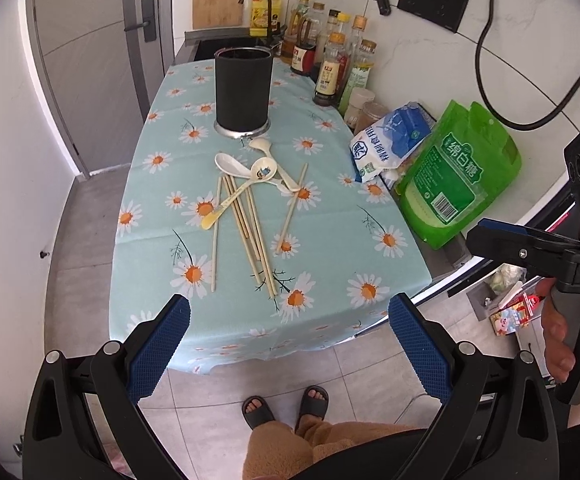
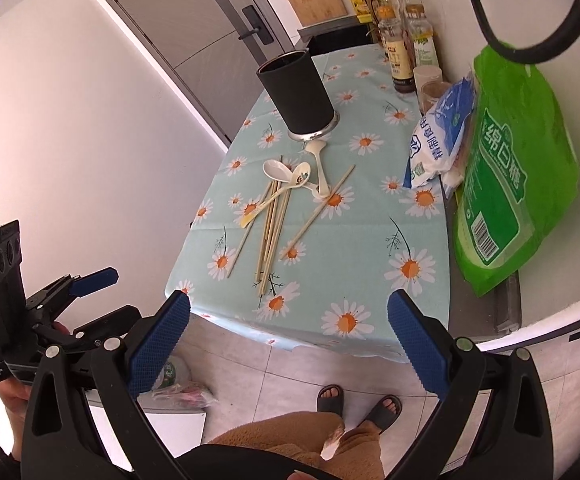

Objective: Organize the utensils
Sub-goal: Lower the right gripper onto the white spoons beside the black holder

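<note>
Left wrist view: left gripper (image 1: 289,354) hangs wide open w/ nothing between its blue pads, off the near edge of the table (image 1: 330,240), above the floor. On the cloth, mid-table, lie the chopsticks (image 1: 250,232) in a loose fan, mostly pointing near-to-far, one stray stick (image 1: 292,208) off to the right; three spoons (image 1: 258,170) sit tangled across their far ends. Holder (image 1: 243,88) stands upright just beyond the spoons, looks empty (inside is dark, can't be sure). Right gripper (image 1: 486,236) shows at the right edge, side-on, so its gap can't be read here. Right wrist view: right gripper (image 2: 289,354) is also fully spread, holding nothing, short of the near table edge; same pile, w/ chopsticks (image 2: 272,228), spoons (image 2: 302,174) and holder (image 2: 296,94) in line going far. Sugar bag (image 2: 506,184) and salt bag (image 2: 438,136) crowd the right side. Judgement: nothing picked yet, so this is the opening approach. Next move probably calls for reaching forward and down to one piece, likely the stray stick since it lies apart, then pinching it low and flat w/o dragging the cloth.
</note>
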`<action>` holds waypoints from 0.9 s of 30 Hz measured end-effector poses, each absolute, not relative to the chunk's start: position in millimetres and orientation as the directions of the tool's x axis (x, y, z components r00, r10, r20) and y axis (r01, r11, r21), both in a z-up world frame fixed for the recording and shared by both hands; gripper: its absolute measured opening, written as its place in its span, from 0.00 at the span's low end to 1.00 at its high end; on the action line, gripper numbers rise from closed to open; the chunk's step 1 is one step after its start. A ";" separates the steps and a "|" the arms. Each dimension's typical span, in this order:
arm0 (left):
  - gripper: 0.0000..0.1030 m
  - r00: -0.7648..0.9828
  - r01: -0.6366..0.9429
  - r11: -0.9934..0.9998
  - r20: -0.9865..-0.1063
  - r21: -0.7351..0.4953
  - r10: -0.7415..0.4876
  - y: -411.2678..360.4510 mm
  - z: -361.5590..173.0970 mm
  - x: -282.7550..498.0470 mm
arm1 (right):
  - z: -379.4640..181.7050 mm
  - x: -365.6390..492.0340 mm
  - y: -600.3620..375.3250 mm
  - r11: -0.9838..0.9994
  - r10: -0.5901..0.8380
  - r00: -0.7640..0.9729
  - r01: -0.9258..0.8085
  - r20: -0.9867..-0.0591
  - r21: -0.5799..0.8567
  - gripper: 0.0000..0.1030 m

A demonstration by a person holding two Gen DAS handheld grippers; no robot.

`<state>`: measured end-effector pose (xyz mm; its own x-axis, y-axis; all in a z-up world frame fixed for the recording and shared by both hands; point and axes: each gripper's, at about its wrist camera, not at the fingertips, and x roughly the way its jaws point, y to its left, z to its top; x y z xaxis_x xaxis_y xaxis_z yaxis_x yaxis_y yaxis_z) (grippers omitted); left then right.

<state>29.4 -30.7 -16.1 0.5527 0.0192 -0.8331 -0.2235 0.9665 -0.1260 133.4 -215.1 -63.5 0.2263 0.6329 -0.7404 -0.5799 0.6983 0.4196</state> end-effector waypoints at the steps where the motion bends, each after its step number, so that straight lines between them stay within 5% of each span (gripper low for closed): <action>1: 0.94 0.549 -0.229 0.965 -0.836 -0.128 0.020 -28.9 -17.7 30.5 | -65.4 137.1 -214.3 0.701 0.629 0.223 -0.577 -0.745 0.420 0.95; 16: 0.93 0.529 -0.099 0.979 -0.843 -0.180 -0.101 31.0 -46.1 95.1 | -100.9 206.6 -156.4 0.733 0.621 0.132 -0.448 -0.773 0.512 0.71; 27: 0.93 0.534 -0.030 0.927 -0.790 -0.374 -0.301 121.5 -77.6 132.6 | -164.2 284.2 -76.7 0.765 0.626 0.085 -0.263 -0.776 0.588 0.45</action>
